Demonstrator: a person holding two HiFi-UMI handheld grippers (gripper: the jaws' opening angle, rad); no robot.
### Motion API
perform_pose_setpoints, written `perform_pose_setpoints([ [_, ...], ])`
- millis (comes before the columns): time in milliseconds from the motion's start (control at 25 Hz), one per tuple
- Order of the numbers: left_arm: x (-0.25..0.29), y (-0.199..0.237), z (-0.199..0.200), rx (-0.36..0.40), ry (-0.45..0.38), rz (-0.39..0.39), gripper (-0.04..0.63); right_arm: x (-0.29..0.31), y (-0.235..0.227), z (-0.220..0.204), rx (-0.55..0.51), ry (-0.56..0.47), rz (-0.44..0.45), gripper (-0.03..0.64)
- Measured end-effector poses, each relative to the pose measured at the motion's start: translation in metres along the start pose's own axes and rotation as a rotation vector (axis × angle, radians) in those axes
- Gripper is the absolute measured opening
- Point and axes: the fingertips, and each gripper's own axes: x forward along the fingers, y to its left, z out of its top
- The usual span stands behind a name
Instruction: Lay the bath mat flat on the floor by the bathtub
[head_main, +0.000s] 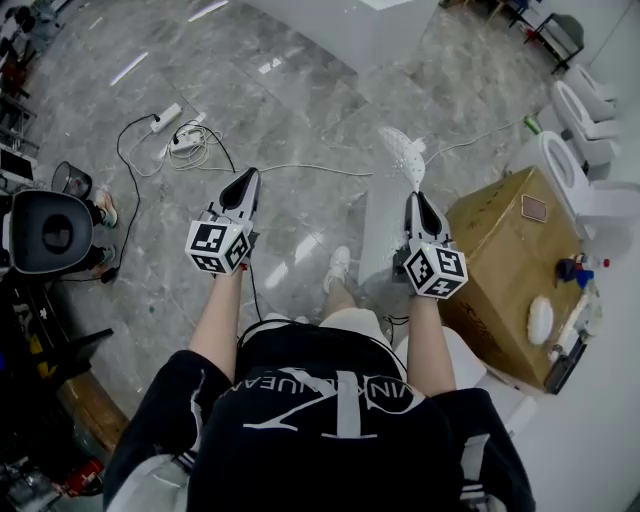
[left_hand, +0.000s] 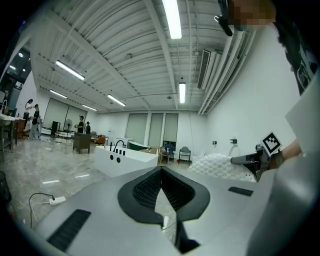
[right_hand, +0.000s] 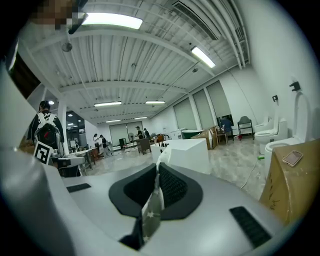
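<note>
- right claw (head_main: 418, 200): I read it as clamped on one edge of the bath mat (head_main: 403, 153). In the right gripper view a thin strip of mat sits pinched between the pads.
- bath mat: white and bumpy, held up in the air ahead of the right claw, not down on the floor (head_main: 300, 90).
- left claw (head_main: 244, 185): jaws pinched together with nothing in them, well apart from the mat.
- bathtub (left_hand: 125, 159): I see it across the floor in the left gripper view.
- cardboard box (head_main: 500, 270): just right of the right claw, with a phone (head_main: 534, 208) on top.

floor (head_main: 300, 100): grey marble | right: cardboard box (head_main: 500, 250), toilets (head_main: 565, 165) | ceiling: strip lights (left_hand: 172, 17) | windows (left_hand: 150, 127), perhaps
</note>
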Motion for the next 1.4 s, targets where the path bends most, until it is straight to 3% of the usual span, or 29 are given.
perform_pose_setpoints([
  [760, 0.223, 0.019, 0.015, -0.020, 0.031, 0.014, 0.015, 0.170, -0.106, 0.044, -0.010, 0.077, 0.072, 0.035],
  [1040, 0.287, 0.022, 0.024, -0.027, 0.007, 0.023, 0.015, 0.223, -0.139, 0.069, -0.022, 0.065, 0.098, 0.035],
  [1400, 0.353, 0.015, 0.006, -0.047, 0.047, -0.013, 0.015, 0.286, -0.173, 0.087, -0.053, 0.071, 0.098, 0.035],
])
